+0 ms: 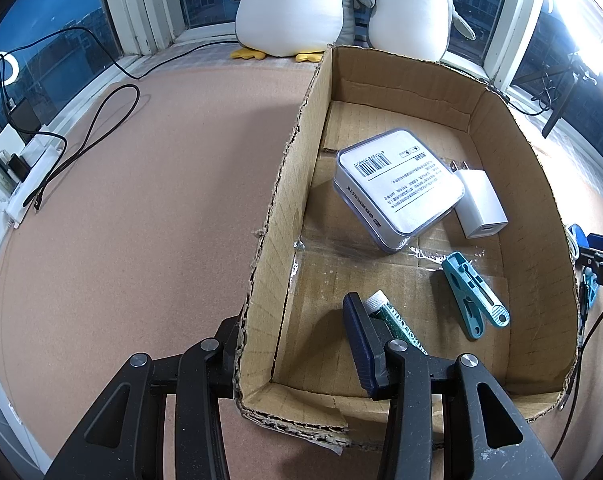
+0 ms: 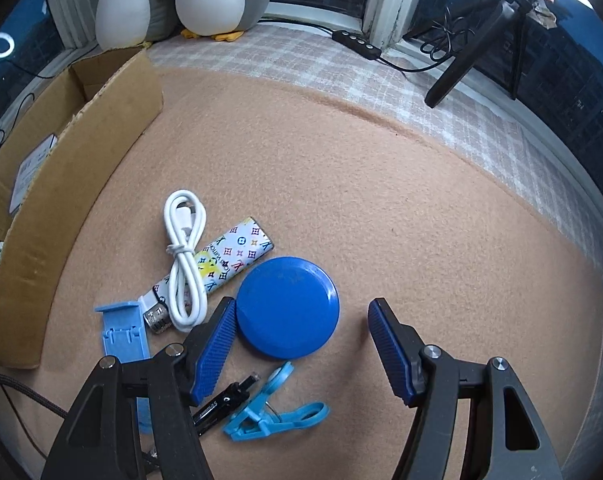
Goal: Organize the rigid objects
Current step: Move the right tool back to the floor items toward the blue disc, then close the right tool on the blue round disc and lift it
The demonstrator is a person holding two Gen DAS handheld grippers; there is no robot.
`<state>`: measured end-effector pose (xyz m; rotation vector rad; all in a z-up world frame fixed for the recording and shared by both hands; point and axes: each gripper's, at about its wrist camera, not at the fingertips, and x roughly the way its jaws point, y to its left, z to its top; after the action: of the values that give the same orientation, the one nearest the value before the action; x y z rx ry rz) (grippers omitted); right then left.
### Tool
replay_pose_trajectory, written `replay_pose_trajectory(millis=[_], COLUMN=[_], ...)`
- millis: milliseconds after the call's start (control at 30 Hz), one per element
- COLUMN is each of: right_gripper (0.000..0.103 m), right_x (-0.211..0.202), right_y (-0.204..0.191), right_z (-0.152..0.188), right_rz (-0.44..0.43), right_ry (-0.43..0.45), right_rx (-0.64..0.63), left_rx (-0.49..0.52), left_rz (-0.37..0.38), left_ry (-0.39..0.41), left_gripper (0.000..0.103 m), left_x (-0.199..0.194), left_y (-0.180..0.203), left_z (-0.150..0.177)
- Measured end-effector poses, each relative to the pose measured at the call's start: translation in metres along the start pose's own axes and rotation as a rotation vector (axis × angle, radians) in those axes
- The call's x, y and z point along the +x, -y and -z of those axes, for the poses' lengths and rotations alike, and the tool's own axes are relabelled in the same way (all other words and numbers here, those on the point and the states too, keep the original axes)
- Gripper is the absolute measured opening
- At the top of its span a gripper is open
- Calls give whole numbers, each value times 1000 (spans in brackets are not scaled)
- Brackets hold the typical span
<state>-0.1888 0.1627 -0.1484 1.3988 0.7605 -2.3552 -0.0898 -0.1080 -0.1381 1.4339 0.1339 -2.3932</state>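
The left gripper (image 1: pixel 301 344) clamped the cardboard box (image 1: pixel 285 184) wall; the right gripper (image 2: pixel 301 344) gaped half-open, empty, beside the blue disc (image 2: pixel 287 307), risking nudging it away.

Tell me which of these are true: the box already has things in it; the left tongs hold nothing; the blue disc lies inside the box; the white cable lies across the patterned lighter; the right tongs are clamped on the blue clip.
1. The box already holds things. True: a white case, a charger, a teal tool.
2. The left tongs hold nothing. False: they grip the box wall, and a green tube sits by one finger.
3. The blue disc lies inside the box. False: it lies on the mat outside.
4. The white cable lies across the patterned lighter. True.
5. The right tongs are clamped on the blue clip. False: they stand open around the disc.
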Motion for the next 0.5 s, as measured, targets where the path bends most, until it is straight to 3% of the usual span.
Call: replay_pose_trajectory(millis=[100, 267, 500], right_gripper=[61, 46, 46], right_x=[0, -1, -3], right_y=[1, 1, 6], right_z=[1, 2, 4], right_rz=[-11, -23, -16], right_ry=[-1, 3, 16], right_rx=[8, 15, 44], left_rx=[0, 0, -2], left_rz=[0, 0, 0], left_ry=[0, 0, 0], left_gripper=[45, 45, 45], left_x=[0, 0, 0], left_y=[0, 0, 0], left_z=[0, 0, 0])
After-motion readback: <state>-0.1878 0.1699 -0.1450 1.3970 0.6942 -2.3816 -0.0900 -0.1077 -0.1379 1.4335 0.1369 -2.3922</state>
